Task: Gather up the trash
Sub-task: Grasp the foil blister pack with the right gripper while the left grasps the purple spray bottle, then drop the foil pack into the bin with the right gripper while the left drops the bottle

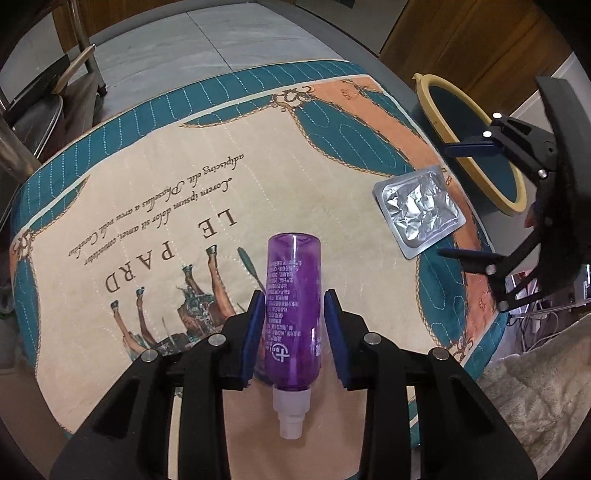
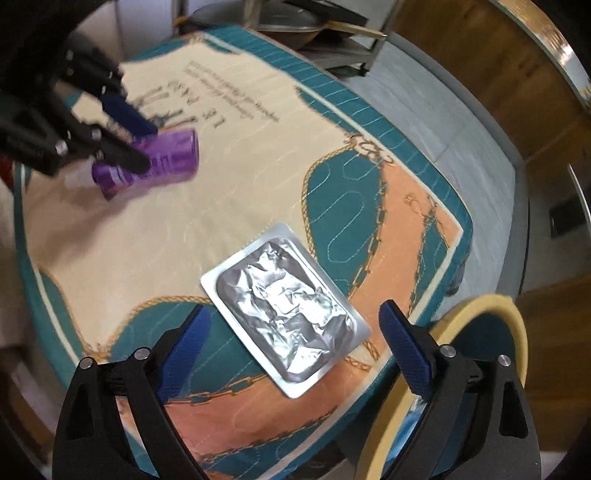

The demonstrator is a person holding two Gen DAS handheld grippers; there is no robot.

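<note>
A purple plastic bottle with a white nozzle lies on the printed quilt. My left gripper straddles it, blue pads on both sides, the left pad touching and a small gap showing at the right pad. It also shows in the right wrist view. A crumpled silver foil tray lies near the quilt's corner. My right gripper is open wide, hovering over the foil tray, one finger on each side. In the left wrist view it sits at the right, beside the foil tray.
A bin with a cream rim and dark liner stands just off the quilt's corner, also in the right wrist view. A metal rack stands beyond the far edge. Fluffy white fabric lies at the right.
</note>
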